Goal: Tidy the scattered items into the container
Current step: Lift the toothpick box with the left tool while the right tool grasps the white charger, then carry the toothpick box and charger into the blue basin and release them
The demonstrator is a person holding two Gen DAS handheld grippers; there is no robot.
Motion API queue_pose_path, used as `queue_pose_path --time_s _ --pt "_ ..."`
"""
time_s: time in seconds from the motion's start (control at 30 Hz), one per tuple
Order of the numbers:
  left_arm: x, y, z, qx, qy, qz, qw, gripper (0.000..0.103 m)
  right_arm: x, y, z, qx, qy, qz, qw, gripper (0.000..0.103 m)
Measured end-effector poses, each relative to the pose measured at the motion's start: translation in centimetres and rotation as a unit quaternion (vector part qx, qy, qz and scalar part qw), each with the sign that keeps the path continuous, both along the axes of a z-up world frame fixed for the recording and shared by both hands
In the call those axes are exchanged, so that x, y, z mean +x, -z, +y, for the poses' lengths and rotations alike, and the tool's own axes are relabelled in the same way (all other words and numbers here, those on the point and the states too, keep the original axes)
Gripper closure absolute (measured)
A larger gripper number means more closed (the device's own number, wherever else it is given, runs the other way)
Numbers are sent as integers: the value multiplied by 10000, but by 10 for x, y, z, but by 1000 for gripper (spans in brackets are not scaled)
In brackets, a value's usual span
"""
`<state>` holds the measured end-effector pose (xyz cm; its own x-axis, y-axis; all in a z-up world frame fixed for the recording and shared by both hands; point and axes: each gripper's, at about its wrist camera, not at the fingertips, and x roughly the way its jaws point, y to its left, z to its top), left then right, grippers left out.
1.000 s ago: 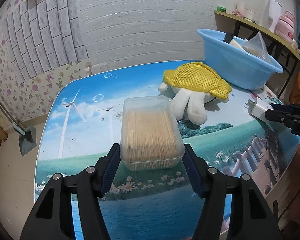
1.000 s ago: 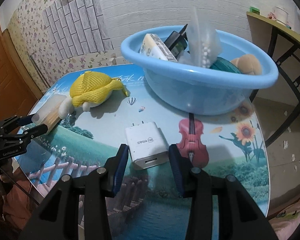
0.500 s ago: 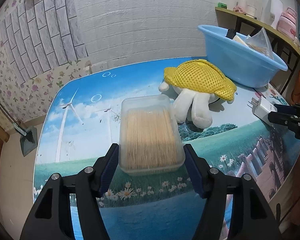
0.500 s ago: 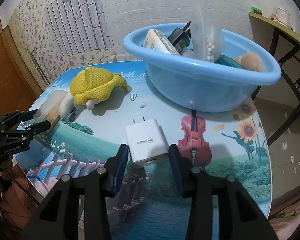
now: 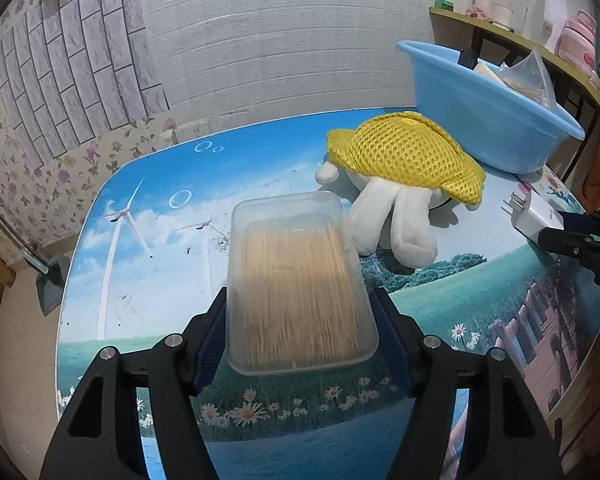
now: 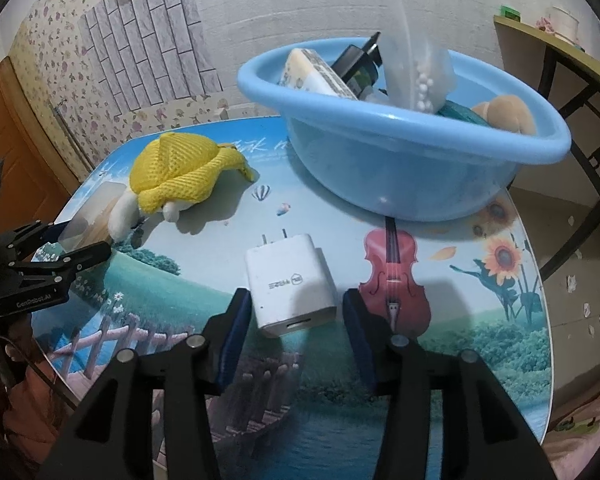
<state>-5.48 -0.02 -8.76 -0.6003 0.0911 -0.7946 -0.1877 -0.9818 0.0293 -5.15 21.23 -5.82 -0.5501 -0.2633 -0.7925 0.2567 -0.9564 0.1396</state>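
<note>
My left gripper is shut on a clear plastic box of toothpicks, lifted above the table. My right gripper straddles a white wall charger; its left pad touches the charger, a small gap shows at the right pad. The charger looks raised off the table. A yellow mesh plush toy lies on the table between the box and the blue basin. The basin holds several items. The basin also shows at the far right in the left wrist view.
The table has a printed landscape top with rounded edges. A wooden shelf on a black metal frame stands right of the basin. A white brick wall is behind. The left gripper shows at the left in the right wrist view.
Both grippers have risen and pulled back a little with their objects. The toothpick box and the charger sit higher above the table than before.
</note>
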Motion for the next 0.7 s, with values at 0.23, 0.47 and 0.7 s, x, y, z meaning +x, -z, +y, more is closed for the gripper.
queue_pose_path --time_s 0.23,0.47,0.7 --pt "-1 -1 -4 170 6 12 9999 40 4 -4 -1 -117 -37 143 9998 61" --pt "9 -22 -8 389 -98 321 9987 42 10 -20 -3 -222 -168 457 9986 63" --pt "13 -44 -5 321 -64 440 9985 42 22 -42 -13 -314 -467 777 9954 64"
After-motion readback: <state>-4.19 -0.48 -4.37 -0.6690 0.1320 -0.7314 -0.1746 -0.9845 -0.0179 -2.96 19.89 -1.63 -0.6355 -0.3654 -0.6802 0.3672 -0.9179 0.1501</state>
